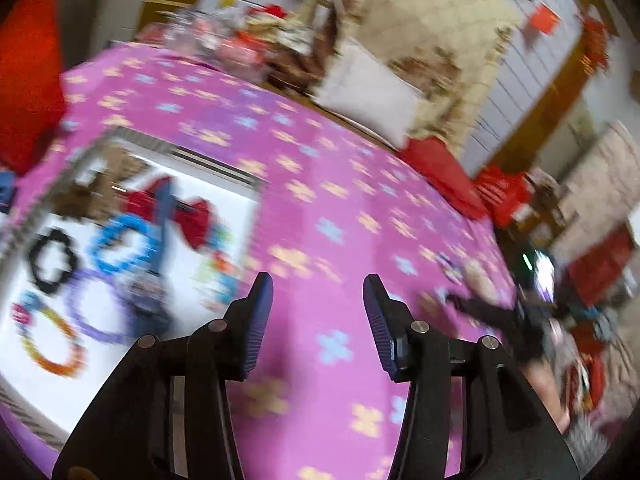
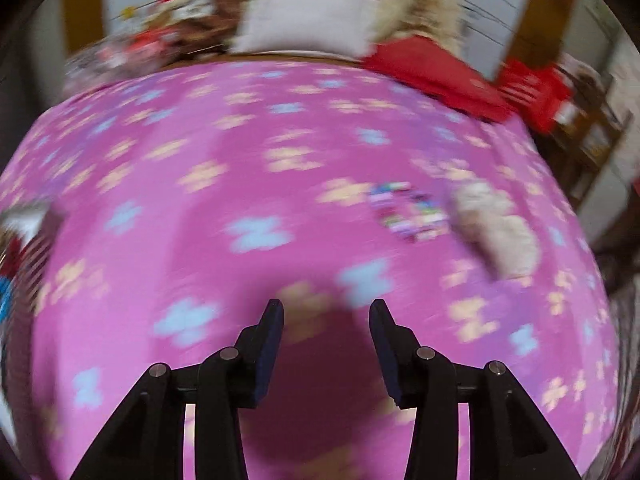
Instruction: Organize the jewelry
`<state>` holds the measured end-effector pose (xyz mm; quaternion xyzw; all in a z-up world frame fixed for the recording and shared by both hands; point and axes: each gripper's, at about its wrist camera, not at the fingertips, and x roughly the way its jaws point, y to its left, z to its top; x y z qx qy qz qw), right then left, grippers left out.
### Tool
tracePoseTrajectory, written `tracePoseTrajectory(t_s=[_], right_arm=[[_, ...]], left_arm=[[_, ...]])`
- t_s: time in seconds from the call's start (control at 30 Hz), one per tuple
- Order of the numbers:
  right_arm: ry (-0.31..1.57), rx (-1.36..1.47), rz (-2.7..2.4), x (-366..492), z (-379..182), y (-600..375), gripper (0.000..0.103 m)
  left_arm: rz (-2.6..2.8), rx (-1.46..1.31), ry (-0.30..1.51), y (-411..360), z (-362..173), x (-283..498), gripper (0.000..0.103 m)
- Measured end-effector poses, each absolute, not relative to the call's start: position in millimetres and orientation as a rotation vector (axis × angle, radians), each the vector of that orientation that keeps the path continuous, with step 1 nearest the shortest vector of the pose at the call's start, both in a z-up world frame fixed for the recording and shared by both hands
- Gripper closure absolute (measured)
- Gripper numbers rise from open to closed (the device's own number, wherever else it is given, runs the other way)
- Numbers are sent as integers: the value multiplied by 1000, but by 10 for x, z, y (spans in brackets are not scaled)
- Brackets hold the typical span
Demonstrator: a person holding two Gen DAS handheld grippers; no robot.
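Both views are smeared with motion blur, so take the fine detail loosely.

On your far left, in the left wrist view, a white tray [image 1: 224, 184] lies on the pink flowered cloth [image 1: 340, 184]. Inside it you have a black ring [image 1: 52, 260] toward the left, a blue ring [image 1: 120, 248] just beside it, a purple ring [image 1: 96, 312] below those two, and an orange and yellow ring [image 1: 52, 344] nearest the lower left corner. A red bow [image 1: 188, 212] sits farther in, to the right of the blue ring, with a brown piece [image 1: 100, 184] beyond it; what that piece is, the blur hides.

Your left gripper [image 1: 318, 292] hangs over bare cloth just to the right of the tray, its fingers spread apart with nothing between them.

Further right, your right gripper [image 2: 326, 314] is also over bare cloth, fingers spread and empty. Ahead of it and to its right lies a small multicoloured beaded piece [image 2: 408, 212], and touching or just beside that, a cream fluffy piece [image 2: 496, 228]; both rest on the cloth, well apart from the tray. The tray's corner only just shows at the left edge of the right wrist view.

Beyond the far edge of the cloth sit a white pillow [image 2: 304, 16] and a red cushion [image 2: 436, 72].
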<state>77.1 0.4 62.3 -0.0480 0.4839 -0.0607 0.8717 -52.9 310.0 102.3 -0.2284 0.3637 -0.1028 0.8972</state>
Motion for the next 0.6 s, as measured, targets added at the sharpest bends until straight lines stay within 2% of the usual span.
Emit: tracePoseTrajectory(t_s=[0.1, 0.17, 0.5, 0.57, 0.6], right_arm=[[1013, -68, -173, 1084, 661, -399, 62], [1016, -67, -177, 1326, 658, -553, 72], [1085, -23, -146, 1833, 238, -703, 72], [1090, 33, -121, 1819, 235, -753, 79], [1096, 66, -96, 1792, 237, -775, 79]], left_arm=[[-264, -428, 778, 2797, 966, -526, 57], [-279, -380, 803, 2631, 886, -487, 57], [-289, -348, 918, 2446, 519, -234, 57], [-280, -355, 924, 2472, 495, -223, 57], [-277, -362, 926, 2486, 492, -219, 57]])
